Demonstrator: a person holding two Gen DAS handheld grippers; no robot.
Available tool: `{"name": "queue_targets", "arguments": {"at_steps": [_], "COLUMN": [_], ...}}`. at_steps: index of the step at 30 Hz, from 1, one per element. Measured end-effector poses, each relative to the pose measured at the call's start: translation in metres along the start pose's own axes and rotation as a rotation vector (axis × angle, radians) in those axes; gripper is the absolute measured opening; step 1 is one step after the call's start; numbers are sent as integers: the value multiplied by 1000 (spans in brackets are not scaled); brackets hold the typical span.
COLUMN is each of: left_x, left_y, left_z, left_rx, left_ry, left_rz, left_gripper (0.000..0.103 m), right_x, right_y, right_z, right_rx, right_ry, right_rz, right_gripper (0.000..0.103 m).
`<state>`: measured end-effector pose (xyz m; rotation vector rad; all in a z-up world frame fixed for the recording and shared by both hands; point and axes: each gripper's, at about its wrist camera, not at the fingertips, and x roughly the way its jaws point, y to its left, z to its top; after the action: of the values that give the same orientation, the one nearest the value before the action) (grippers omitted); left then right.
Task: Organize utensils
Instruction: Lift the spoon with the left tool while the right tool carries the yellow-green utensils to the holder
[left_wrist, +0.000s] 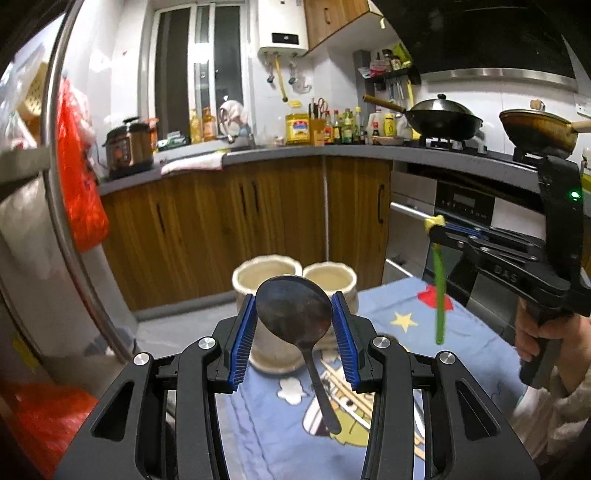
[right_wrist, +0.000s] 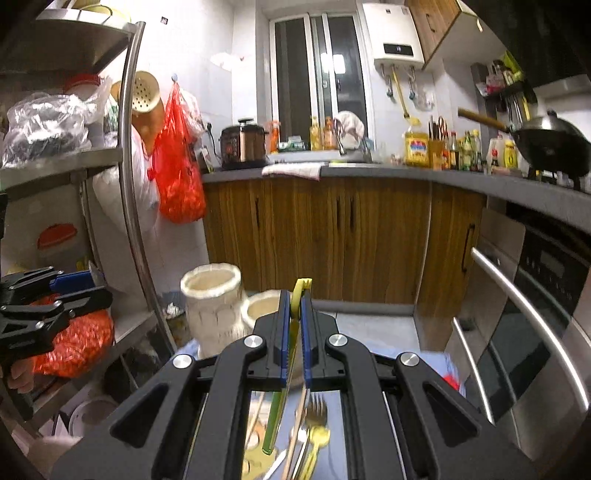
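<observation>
Aloft, left hand-held gripper (left_wrist: 294, 314) clamps black ladle (left_wrist: 293, 306); right hand-held gripper (right_wrist: 294, 317) pinches green utensil (right_wrist: 280, 406) dangling.

Black spoon (left_wrist: 293, 314): dark bowl up, handle hanging down, clamped between blue pads. Green-yellow utensil (left_wrist: 439, 291): hangs vertical, gripped by its yellow top. Two cream ceramic holders (left_wrist: 271, 275) upright, side by side, touching, at cloth's far edge. Gold fork (right_wrist: 317, 417), chopsticks lying on cloth.
</observation>
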<state>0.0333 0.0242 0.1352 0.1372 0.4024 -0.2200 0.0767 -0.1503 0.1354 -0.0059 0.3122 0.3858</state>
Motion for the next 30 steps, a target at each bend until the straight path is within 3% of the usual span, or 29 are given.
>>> {"name": "queue_targets", "arguments": {"at_steps": [9, 18, 24, 30], "left_x": [5, 37, 74, 110], "left_y": [21, 43, 41, 41], "left_z": [71, 126, 121, 93], "left_rx": [11, 6, 24, 12], "left_ry": [-65, -124, -103, -24], "left_rz": [10, 124, 195, 185], "left_gripper": [42, 42, 42, 42], "right_x": [45, 100, 128, 152], "right_y": [-3, -4, -2, -1], "right_z": [51, 75, 55, 28], "right_rx": [47, 56, 43, 26], "right_ry": [-51, -92, -78, -24], "right_rz": [33, -14, -36, -38], "right_gripper": [6, 6, 6, 6]}}
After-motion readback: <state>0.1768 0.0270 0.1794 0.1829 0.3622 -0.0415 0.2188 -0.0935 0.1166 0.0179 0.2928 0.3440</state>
